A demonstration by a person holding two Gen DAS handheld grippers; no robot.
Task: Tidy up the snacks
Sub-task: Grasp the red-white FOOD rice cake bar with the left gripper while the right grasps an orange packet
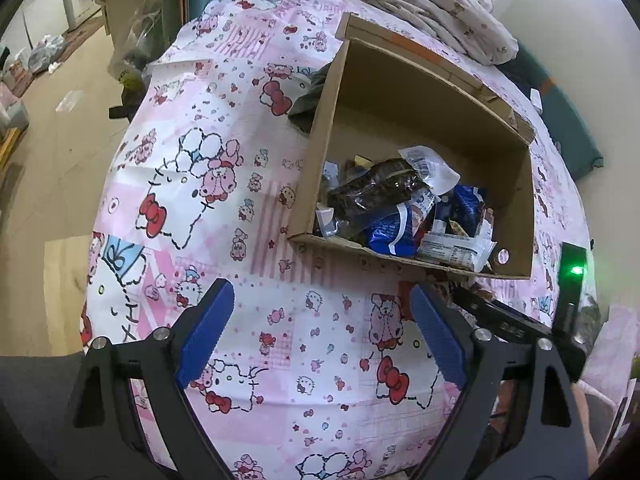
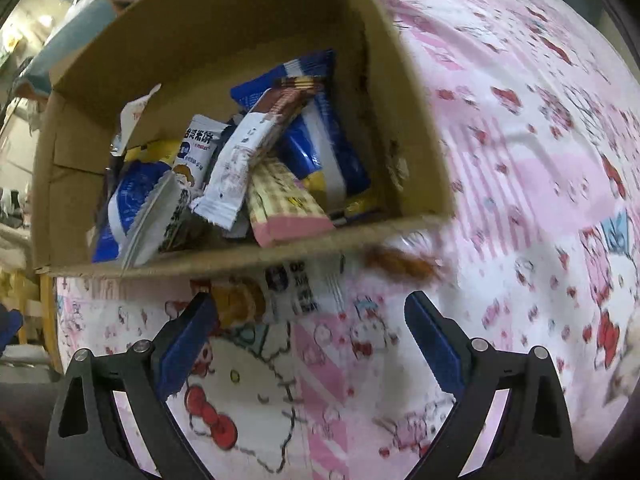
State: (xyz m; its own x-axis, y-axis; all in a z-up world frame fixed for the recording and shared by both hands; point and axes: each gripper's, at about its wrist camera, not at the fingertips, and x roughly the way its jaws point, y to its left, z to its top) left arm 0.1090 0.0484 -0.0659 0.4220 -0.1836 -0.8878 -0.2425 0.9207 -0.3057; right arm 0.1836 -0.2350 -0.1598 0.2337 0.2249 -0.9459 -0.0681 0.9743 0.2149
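Observation:
A brown cardboard box [image 1: 400,92] sits on a pink cartoon-print cloth; it also shows in the right wrist view [image 2: 224,32]. Several snack packets fill it, among them a dark clear bag [image 1: 376,190], a blue packet [image 2: 320,140] and a white packet [image 2: 236,164]. One white-and-orange snack packet [image 2: 296,284] lies on the cloth outside the box, just in front of its near wall. My left gripper [image 1: 322,334] is open and empty over the cloth in front of the box. My right gripper [image 2: 310,340] is open and empty, just short of that loose packet.
The pink cloth [image 1: 280,320] covers a bed-like surface whose left edge drops to the floor [image 1: 52,152]. Crumpled fabric [image 1: 436,4] lies behind the box. A dark object [image 1: 308,100] sits at the box's left wall. The right gripper's body [image 1: 520,328] lies right of my left gripper.

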